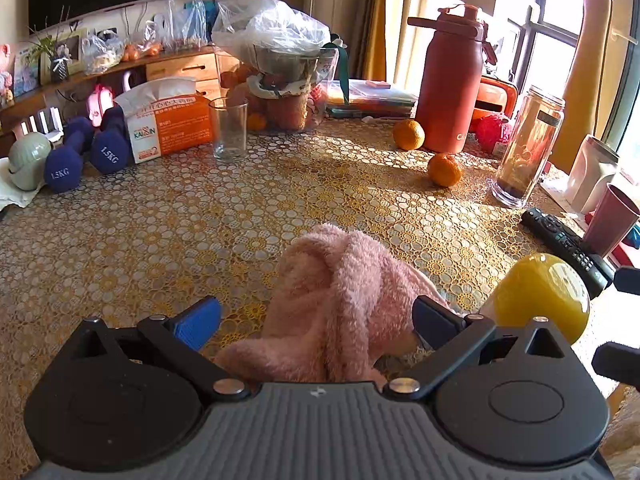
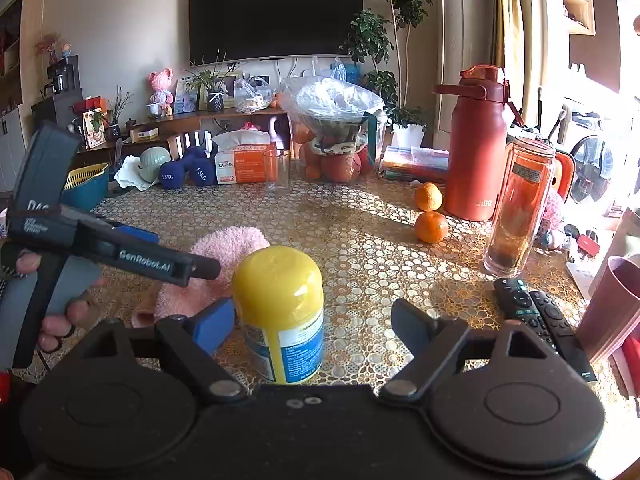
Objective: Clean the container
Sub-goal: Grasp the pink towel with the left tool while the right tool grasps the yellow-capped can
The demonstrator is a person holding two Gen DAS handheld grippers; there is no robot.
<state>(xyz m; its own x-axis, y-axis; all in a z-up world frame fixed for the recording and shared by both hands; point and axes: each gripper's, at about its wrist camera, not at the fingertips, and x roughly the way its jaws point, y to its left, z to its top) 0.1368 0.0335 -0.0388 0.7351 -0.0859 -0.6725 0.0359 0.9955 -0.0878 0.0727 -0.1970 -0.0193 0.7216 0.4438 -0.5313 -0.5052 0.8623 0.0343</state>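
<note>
A yellow container (image 2: pixel 280 312) with a blue and white label stands on the patterned tablecloth. My right gripper (image 2: pixel 312 326) is open around it; the left blue pad (image 2: pixel 214 326) sits close against its side and the right finger stands well apart. The container (image 1: pixel 540 296) also shows at the right of the left wrist view. A fluffy pink cloth (image 1: pixel 340 300) lies bunched on the table between the fingers of my open left gripper (image 1: pixel 318 320). In the right wrist view that cloth (image 2: pixel 228 248) lies just left of the container, under the left gripper (image 2: pixel 100 252), which a hand (image 2: pixel 52 320) holds.
Two remotes (image 2: pixel 536 316) and a pink cup (image 2: pixel 612 312) lie to the right. Farther back stand a glass bottle (image 2: pixel 520 208), a red flask (image 2: pixel 476 144), two tangerines (image 2: pixel 430 216), an empty glass (image 2: pixel 277 170), a tissue pack (image 2: pixel 244 164) and dumbbells (image 2: pixel 184 174).
</note>
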